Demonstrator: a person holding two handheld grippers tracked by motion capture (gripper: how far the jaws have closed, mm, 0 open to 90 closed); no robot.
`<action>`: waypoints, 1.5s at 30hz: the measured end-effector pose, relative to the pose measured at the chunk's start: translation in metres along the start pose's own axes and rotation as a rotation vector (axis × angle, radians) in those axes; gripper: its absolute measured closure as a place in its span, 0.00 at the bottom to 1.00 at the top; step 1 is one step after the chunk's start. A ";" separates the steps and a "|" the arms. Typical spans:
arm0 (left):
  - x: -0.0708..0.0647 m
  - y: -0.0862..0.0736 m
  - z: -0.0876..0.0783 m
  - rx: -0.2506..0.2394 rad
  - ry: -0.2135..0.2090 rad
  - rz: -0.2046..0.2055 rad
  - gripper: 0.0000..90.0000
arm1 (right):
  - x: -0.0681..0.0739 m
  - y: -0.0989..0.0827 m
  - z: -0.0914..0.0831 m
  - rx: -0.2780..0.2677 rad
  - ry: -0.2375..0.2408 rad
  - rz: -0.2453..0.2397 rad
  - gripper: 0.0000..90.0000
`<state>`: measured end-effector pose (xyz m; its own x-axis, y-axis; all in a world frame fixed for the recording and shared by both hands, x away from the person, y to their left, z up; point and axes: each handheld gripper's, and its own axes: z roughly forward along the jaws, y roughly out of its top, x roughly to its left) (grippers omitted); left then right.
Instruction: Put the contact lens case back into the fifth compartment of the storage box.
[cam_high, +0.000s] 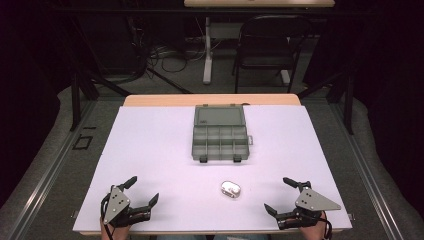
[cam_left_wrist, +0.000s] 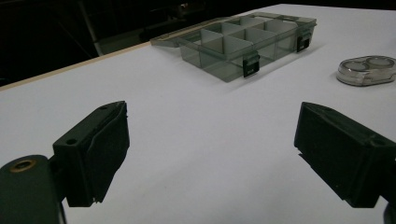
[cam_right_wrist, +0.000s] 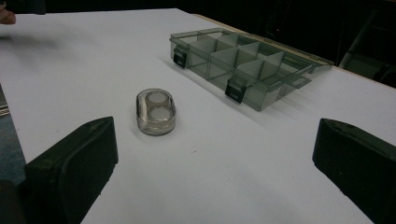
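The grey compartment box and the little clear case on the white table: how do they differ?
The compartment box is far larger than the clear case. The box is smoky grey, rectangular and split by dividers; the case is colourless, rounded, with two round wells. The box lies open with its lid folded back; the case looks closed. The box sits mid-table, the case nearer the grippers. Both are see-through plastic resting flat on the table.

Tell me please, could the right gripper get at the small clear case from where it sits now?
Probably yes. The right gripper has its jaws open and empty, and only bare white table lies between it and the small clear case; the compartment box sits farther back.
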<state>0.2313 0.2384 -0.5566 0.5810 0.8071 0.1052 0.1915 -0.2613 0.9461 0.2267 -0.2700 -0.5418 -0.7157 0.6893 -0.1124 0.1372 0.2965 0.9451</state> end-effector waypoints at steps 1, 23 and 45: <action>0.000 0.000 0.000 0.000 0.000 0.000 0.12 | 0.000 0.000 0.000 0.000 0.000 0.000 0.00; 0.002 0.000 0.000 0.002 -0.006 -0.005 0.12 | 0.004 0.017 0.030 0.094 0.044 0.020 0.00; 0.002 0.000 0.001 0.004 -0.016 -0.002 0.12 | 0.014 0.025 0.069 0.145 0.119 0.006 0.00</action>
<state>0.2331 0.2399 -0.5570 0.5933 0.7989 0.0985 0.1962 -0.2622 0.9449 0.2679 -0.2071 -0.5405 -0.7894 0.6108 -0.0620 0.2324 0.3908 0.8907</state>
